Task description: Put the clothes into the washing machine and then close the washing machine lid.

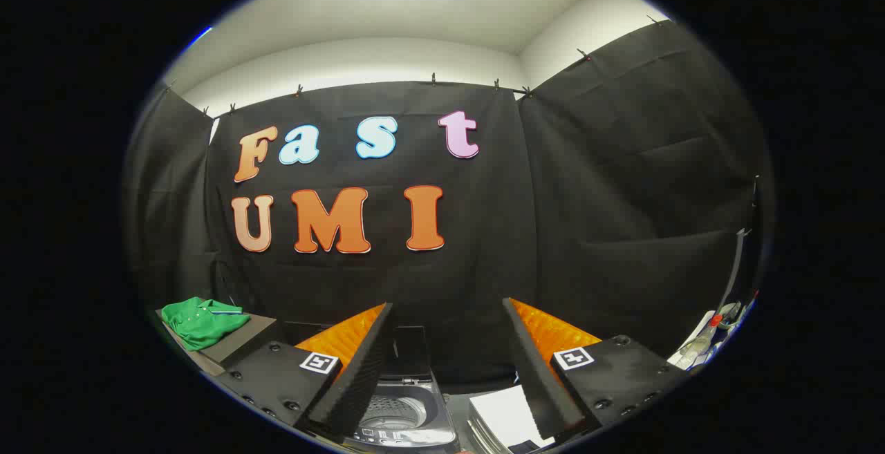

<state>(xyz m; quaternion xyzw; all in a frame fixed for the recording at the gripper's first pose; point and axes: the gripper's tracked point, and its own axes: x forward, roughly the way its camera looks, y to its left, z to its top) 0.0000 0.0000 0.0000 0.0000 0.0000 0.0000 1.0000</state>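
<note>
The task looks to be at its start: the green shirt (204,320) lies folded on a raised surface (238,345) well off to the left of the fingers, untouched. The washing machine (401,412) sits low between and just below the fingers, its lid up and drum open. The gripper (449,357) hangs empty with its fingers spread wide, touching nothing. The next move likely calls for swinging left and down toward the shirt, then pinching a fold of cloth
</note>
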